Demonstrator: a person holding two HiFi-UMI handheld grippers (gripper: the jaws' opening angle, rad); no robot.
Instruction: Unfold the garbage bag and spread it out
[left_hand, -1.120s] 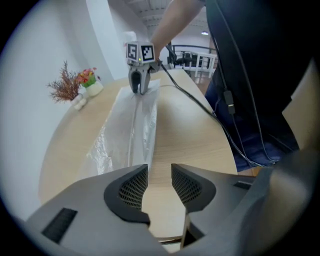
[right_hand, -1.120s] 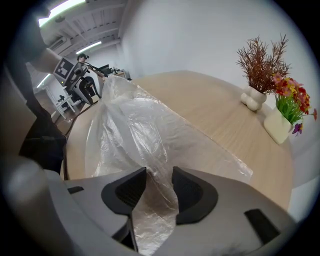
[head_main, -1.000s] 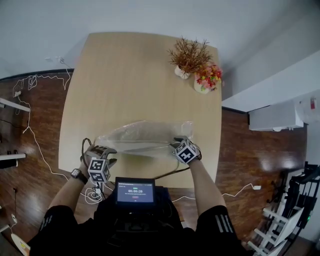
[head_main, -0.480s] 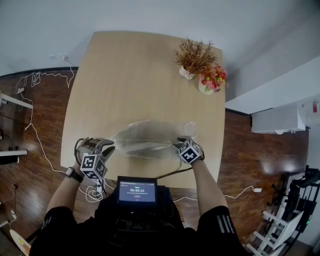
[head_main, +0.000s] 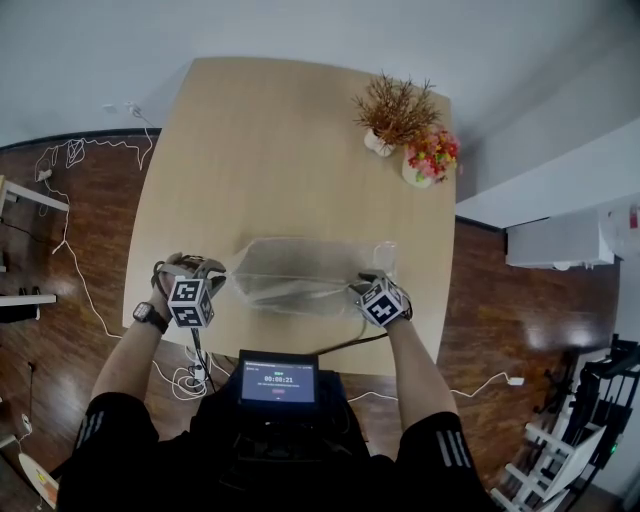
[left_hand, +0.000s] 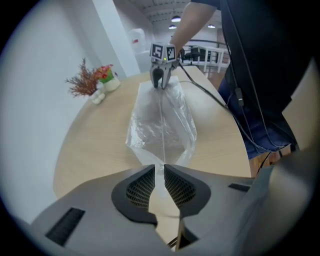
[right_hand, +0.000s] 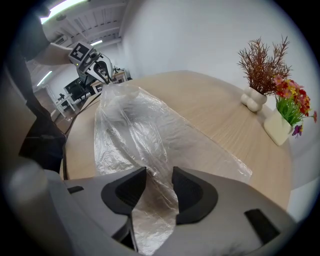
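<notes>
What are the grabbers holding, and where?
The left fingers have just been closing on one end of the bag. The right fingers stand apart around its other end, not pinching.

Pale wooden table on a dark plank floor — white wall behind, cables trailing

View from above of a pale wooden tabletop with rounded corners. Near its near edge lies a clear plastic garbage bag, stretched left to right between two hand-held grippers. The left gripper is at the bag's left end; its jaws have just been closing, with the bag's edge between them. The right gripper sits at the bag's right end. At the far right corner stand a white vase of brown dried twigs and, just beside it, a white vase of red and yellow flowers. A small dark screen sits at the person's chest.
</notes>
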